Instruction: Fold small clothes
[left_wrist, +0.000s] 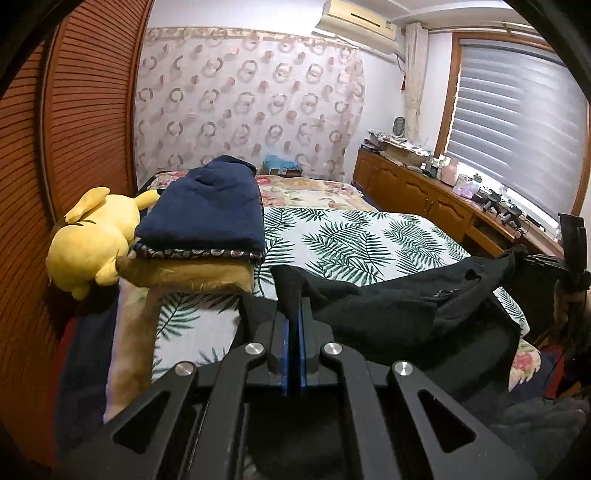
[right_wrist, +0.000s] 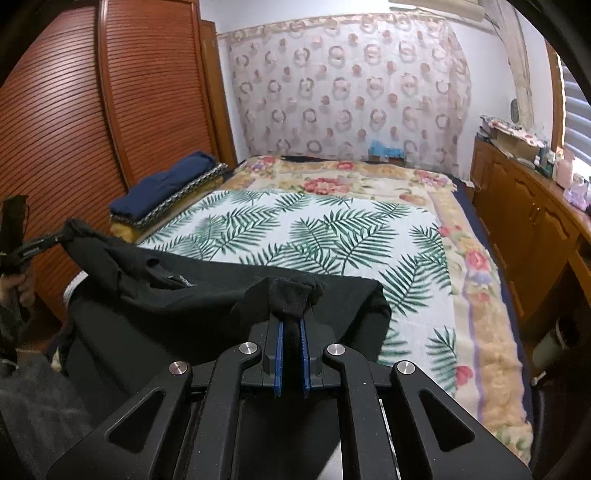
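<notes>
Over the palm-print bed (right_wrist: 332, 229), left claw (left_wrist: 294, 306) and right claw (right_wrist: 291, 314) each pinch the black garment (left_wrist: 388, 306); keeping it taut should land it flat.

We see a bed (right_wrist: 491, 354) running away from us toward the far wall, with a floral blanket (right_wrist: 332, 181) of cream, pink and orange spread over its top. On that blanket lies a white sheet printed with green palm leaves (right_wrist: 295, 229), covering the nearer half and leaving a floral border down the right side. At the left edge of the bed sits a stack of folded items: a navy blue folded cloth (left_wrist: 207, 214) on top, a patterned dark-edged layer under it, and a tan blanket (left_wrist: 192, 277) below. A yellow plush toy (left_wrist: 92, 240) lies just beside that stack, touching it. A black garment (right_wrist: 207, 291) rests partly on the near end of the leaf sheet.
</notes>
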